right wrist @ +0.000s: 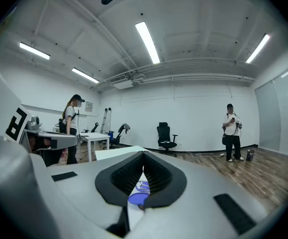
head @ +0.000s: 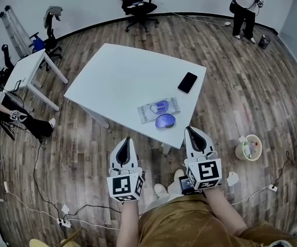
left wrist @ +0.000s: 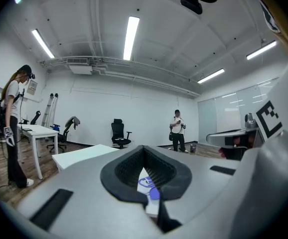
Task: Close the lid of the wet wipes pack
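One wet wipes pack (head: 156, 108), print illegible, lid (head: 165, 120) open, lies on the table (head: 123, 76); before it, left gripper (head: 126, 139) and right gripper (head: 189, 130) sit pinched together, empty.

White table (head: 123, 76) bears wipes pack (head: 159, 109) (lid (head: 165, 121) open) and phone (head: 187, 82).

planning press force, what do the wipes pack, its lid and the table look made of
Wet wipes pack: probably soft plastic film, a flat pale printed wrapper. Lid: glossy blue plastic, seemingly rigid, flipped open. Table: smooth matte white top, perhaps laminate.
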A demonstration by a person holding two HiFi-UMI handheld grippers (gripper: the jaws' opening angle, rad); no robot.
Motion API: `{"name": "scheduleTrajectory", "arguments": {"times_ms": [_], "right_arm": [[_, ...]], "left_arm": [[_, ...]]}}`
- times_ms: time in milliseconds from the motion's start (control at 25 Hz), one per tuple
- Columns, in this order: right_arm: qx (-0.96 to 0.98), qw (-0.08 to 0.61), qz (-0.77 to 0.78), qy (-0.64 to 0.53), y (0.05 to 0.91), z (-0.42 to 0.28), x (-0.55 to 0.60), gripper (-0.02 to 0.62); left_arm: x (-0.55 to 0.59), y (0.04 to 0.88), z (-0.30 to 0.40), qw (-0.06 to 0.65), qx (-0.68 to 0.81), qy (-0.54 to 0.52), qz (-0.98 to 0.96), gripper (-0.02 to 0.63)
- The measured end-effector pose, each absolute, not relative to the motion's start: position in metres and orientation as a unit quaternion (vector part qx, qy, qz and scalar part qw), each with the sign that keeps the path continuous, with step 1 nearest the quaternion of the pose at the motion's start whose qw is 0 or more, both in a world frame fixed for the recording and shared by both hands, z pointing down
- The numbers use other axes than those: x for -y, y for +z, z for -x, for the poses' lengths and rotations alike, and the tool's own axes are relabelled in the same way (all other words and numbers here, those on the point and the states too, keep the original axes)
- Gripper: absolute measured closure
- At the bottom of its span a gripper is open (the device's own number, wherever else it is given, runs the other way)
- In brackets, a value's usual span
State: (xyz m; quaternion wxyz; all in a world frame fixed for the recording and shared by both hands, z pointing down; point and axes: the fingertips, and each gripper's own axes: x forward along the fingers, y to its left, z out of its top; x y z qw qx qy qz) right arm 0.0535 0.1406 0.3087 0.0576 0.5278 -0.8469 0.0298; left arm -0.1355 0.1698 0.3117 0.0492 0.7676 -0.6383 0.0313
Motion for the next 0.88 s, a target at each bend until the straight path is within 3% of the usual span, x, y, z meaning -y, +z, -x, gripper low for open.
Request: {"name": "scheduleTrajectory", "arguments": {"times_ms": [880], "right_arm": [[0.863,0.050,-0.500,0.052,0.316,-0.081,-0.077,0.588]], "left_arm": [[-0.116,0.319,0.097,0.043,0.653,0.075,-0.753,0.612]]}}
